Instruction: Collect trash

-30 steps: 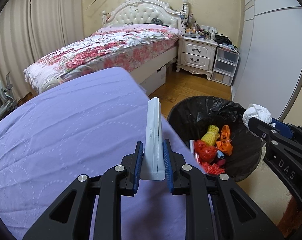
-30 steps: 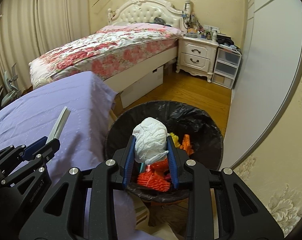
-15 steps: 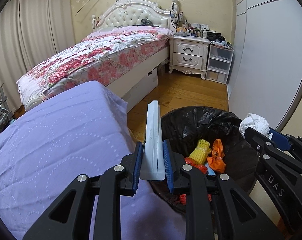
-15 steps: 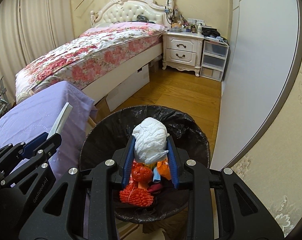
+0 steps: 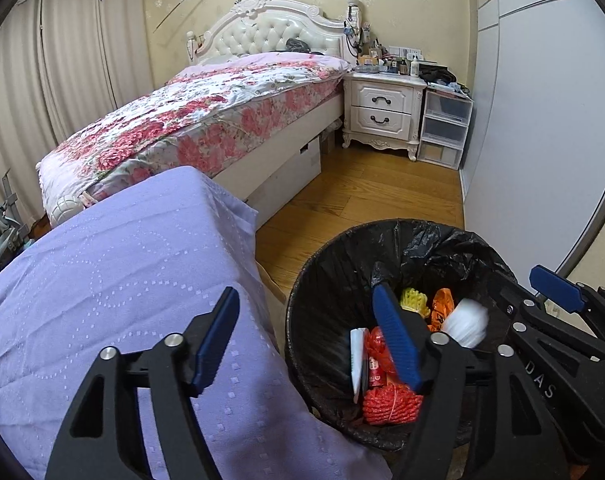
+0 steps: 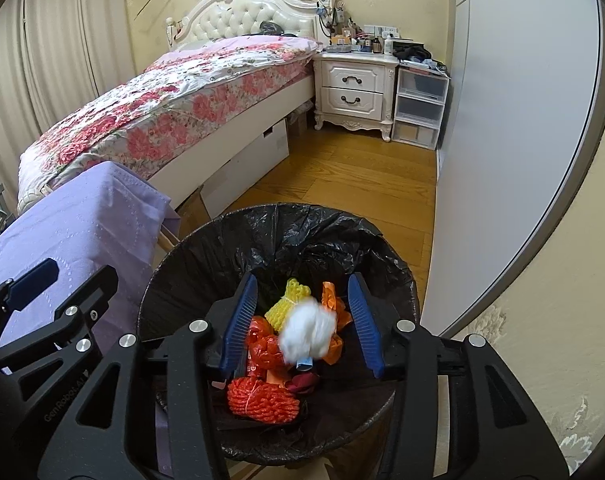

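Observation:
A round bin with a black liner [image 5: 334, 280] [image 6: 206, 256] stands on the floor beside the purple-covered table [image 5: 114, 264]. My left gripper [image 5: 306, 340] is open and empty over the bin's left rim. The flat white packet [image 5: 356, 360] lies upright inside the bin. My right gripper [image 6: 300, 320] is open above the bin. The crumpled white tissue [image 6: 308, 334] is blurred, falling between its fingers; it also shows in the left wrist view [image 5: 464, 326]. Red, orange and yellow net bags [image 6: 262, 400] lie in the bin.
A bed with a floral cover [image 5: 206, 120] stands behind the table. A white nightstand [image 5: 382, 112] and plastic drawers [image 5: 444, 128] stand at the back. A grey wardrobe door [image 5: 542, 140] lines the right side. Wooden floor [image 5: 374, 192] lies beyond the bin.
Both grippers opened over the bin. The white packet dropped from my left gripper into the bin. The tissue left my right gripper and is falling.

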